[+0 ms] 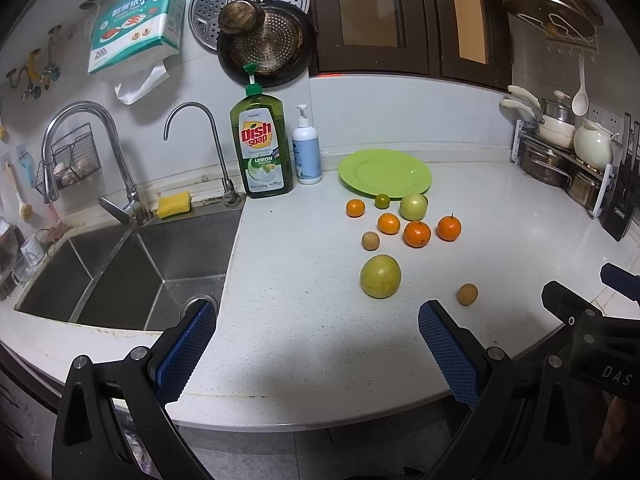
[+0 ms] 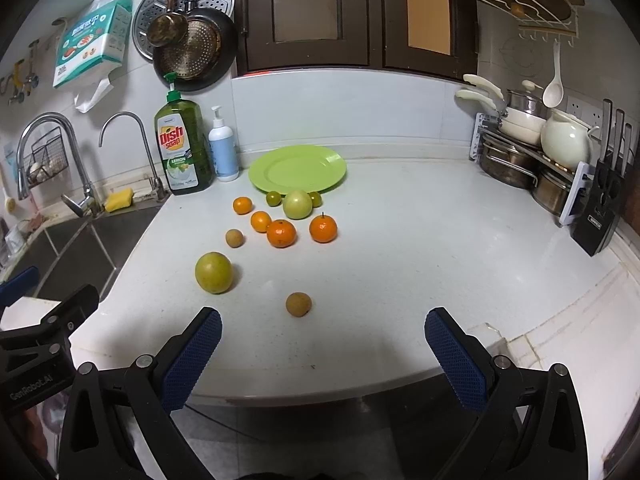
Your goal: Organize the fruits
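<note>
Blue-padded tongs spread wide over a white speckled counter point(image 2: 400, 260), fruit ahead, nothing gripped.

The left gripper point(image 1: 318, 322) and right gripper point(image 2: 323, 328) both hang released above the counter's near edge, side by side, jaws empty. Nearest, just ahead of the right gripper's left finger, lies a small brown fruit point(image 2: 298, 304); a large yellow-green citrus point(image 1: 380, 276) sits just ahead of the left gripper's gap. Beyond it come a second brown fruit point(image 1: 370, 240), then four oranges clustered near one another: point(image 1: 417, 233), point(image 1: 449, 228), point(image 1: 388, 223) and point(image 1: 355, 207). Farther on, a pale green apple point(image 2: 297, 204) stands between two small green citrus point(image 2: 273, 198), point(image 2: 315, 199). Farthest, the lime-green plate point(image 2: 332, 160) lies bare, with a dish soap bottle point(image 2: 183, 148) to its left.
</note>
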A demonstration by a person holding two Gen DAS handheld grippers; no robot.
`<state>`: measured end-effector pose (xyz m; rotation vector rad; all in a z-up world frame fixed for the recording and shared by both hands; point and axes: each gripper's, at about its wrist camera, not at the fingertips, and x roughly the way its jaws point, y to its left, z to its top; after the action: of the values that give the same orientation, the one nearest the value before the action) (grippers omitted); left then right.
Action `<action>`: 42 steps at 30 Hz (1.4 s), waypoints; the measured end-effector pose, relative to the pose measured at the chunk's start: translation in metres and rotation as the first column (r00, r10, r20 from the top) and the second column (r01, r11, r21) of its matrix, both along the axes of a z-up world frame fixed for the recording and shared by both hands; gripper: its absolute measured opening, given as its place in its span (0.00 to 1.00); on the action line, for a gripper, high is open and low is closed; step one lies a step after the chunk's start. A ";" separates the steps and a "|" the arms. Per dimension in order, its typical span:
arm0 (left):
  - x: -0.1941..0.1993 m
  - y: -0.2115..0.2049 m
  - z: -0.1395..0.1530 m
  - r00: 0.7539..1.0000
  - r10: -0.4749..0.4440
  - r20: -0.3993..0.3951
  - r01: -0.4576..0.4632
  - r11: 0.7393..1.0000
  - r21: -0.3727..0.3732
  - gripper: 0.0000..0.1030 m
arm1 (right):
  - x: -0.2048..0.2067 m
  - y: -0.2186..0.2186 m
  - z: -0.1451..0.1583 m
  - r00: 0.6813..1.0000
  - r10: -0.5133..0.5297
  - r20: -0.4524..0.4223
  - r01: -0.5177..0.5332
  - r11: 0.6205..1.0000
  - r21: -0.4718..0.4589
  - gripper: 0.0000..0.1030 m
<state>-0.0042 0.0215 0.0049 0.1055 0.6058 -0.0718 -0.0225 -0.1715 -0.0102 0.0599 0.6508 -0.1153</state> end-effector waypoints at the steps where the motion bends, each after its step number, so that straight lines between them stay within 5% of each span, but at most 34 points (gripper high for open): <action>1: 0.000 0.000 0.000 1.000 -0.001 0.000 0.001 1.000 0.000 1.00 | 0.000 0.000 0.000 1.000 -0.001 0.000 0.001 1.000 0.000 1.00; 42: 0.007 0.002 -0.002 1.000 -0.021 -0.004 0.021 1.000 -0.003 1.00 | 0.001 0.001 -0.002 1.000 -0.004 -0.004 0.004 1.000 0.000 1.00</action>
<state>0.0024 0.0237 0.0033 0.1089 0.6089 -0.0937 -0.0217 -0.1704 -0.0120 0.0606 0.6549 -0.1190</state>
